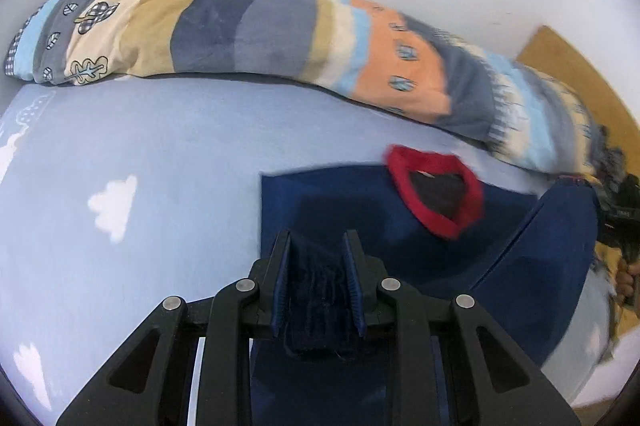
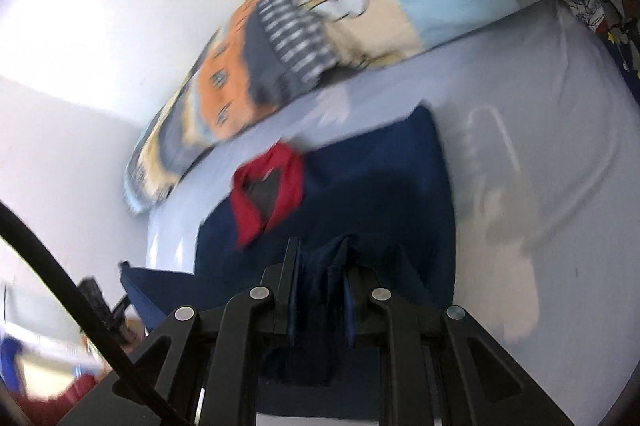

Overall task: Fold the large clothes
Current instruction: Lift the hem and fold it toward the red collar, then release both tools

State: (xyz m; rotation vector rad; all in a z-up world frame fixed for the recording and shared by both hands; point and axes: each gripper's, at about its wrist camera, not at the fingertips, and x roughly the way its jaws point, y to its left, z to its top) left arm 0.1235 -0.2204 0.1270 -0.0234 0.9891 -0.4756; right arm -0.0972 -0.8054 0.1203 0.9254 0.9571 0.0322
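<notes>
A bunched edge of the navy sweater is being clamped between the fingers of the left gripper. Another bunched edge is being pinched by the right gripper. Beyond both fingertips, the sweater is lying on the bed sheet, its red collar ahead.

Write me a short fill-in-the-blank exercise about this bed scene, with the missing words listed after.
1. The dark navy blue garment has a collar trimmed in ____.
2. Both the left tongs and the right tongs are shut on ____ fabric.
3. The pale blue bed sheet is printed with white ____.
4. The long striped patterned pillow lies along the white ____.

Missing words: red; navy; clouds; wall
</notes>
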